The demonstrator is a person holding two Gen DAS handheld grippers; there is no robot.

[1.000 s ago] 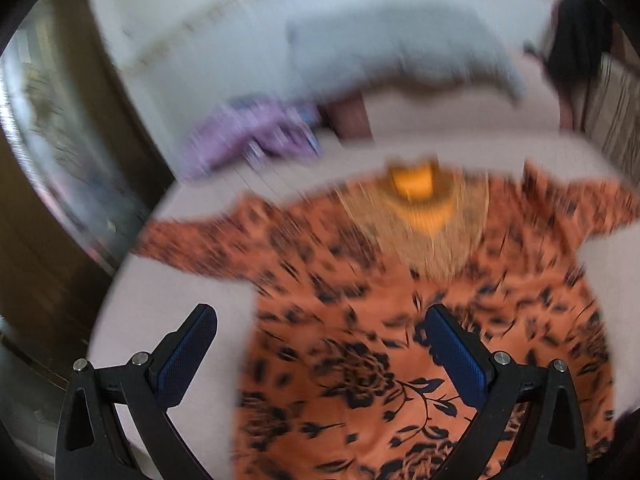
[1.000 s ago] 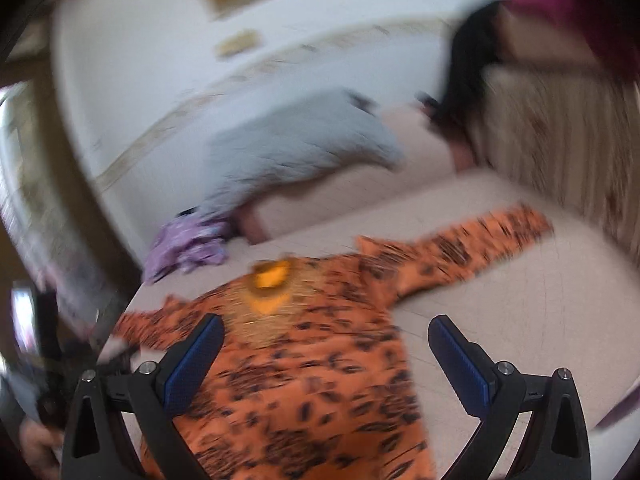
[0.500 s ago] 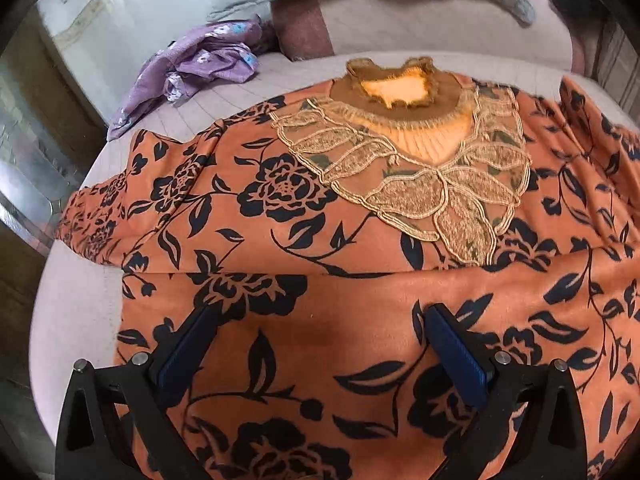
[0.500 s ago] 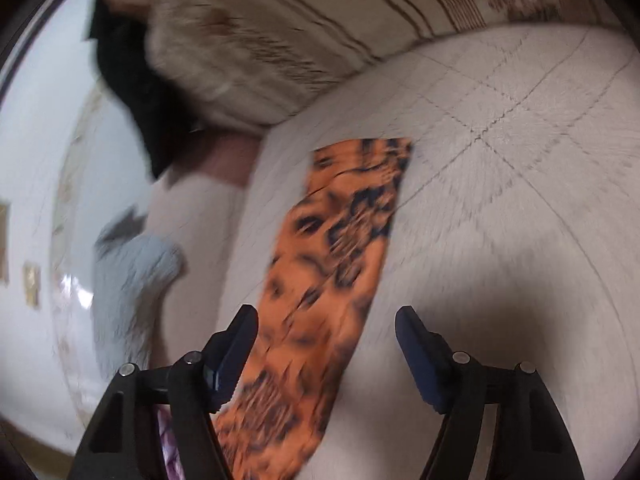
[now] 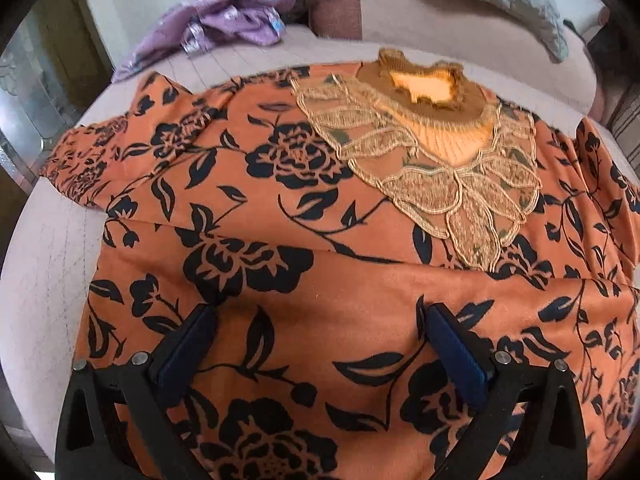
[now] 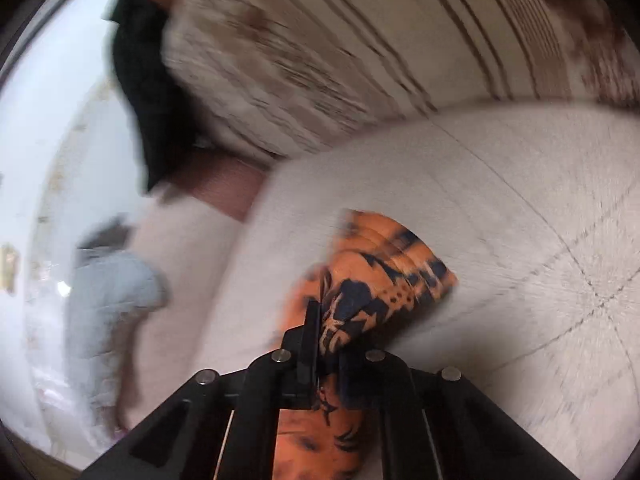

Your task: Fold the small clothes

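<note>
- Since a second ago your right tool (image 6: 320,344) has swung to the orange floral top's (image 5: 280,216) sleeve (image 6: 380,280) and pinched it.
- Your left tool (image 5: 320,344) hovers spread over the top's lower front.
- It lies flat on the bed (image 6: 520,208).

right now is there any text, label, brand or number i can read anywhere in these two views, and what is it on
None: no readable text in either view.
The orange floral garment shows only printed flowers and a lace collar, with no tag or label visible.
The purple cloth has a small pattern, too blurred to tell whether it holds any lettering.
The right wrist view is motion-blurred; the striped cushion carries stripes only.
</note>
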